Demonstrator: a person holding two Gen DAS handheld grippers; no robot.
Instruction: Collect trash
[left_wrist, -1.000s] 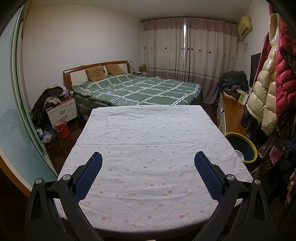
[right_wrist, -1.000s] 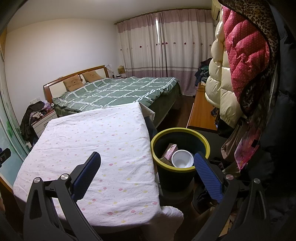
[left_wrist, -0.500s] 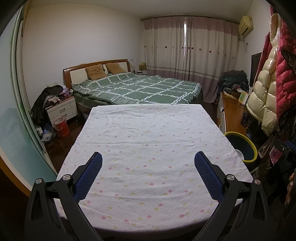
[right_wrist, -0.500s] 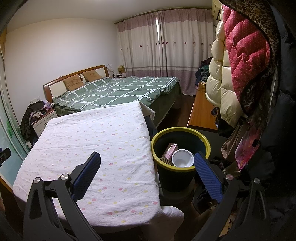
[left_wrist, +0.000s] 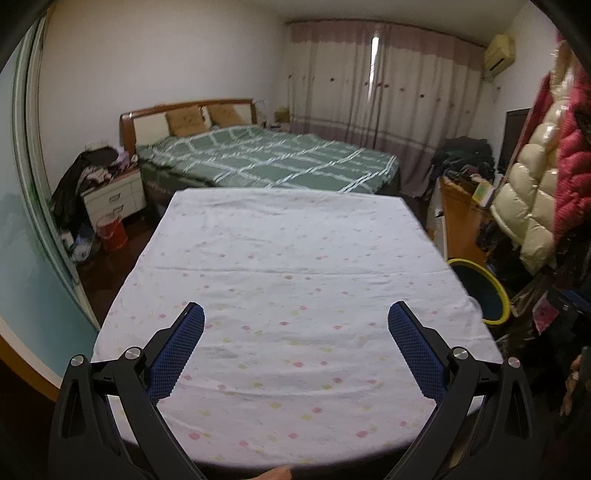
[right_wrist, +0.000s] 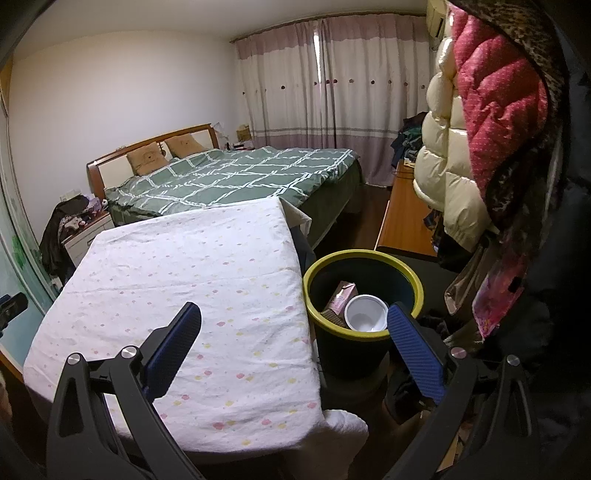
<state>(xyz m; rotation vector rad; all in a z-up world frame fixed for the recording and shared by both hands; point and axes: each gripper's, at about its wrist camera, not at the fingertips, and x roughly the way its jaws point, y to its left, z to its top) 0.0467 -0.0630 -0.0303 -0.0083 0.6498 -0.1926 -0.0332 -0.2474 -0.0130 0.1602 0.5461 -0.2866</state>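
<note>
Since a second ago the left gripper (left_wrist: 295, 317) has tilted slightly; both it and the right gripper (right_wrist: 293, 317) remain spread and empty, cloth-covered table (left_wrist: 295, 258) bare, trash—carton (right_wrist: 341, 297) and cup (right_wrist: 365, 313)—in the bin (right_wrist: 364, 258) at right of frame, so collection appears finished.

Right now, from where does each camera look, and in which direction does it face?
Left wrist: sits on the left tongs, open, faces over the dotted sheet toward the green bed; a fingertip shows at the bottom edge.
Right wrist: sits on the right tongs, open, aimed more rightward at the yellow-rimmed bin holding a white cup and pink carton.
Shared: sheet, bed, curtains, bin, hanging jackets.
</note>
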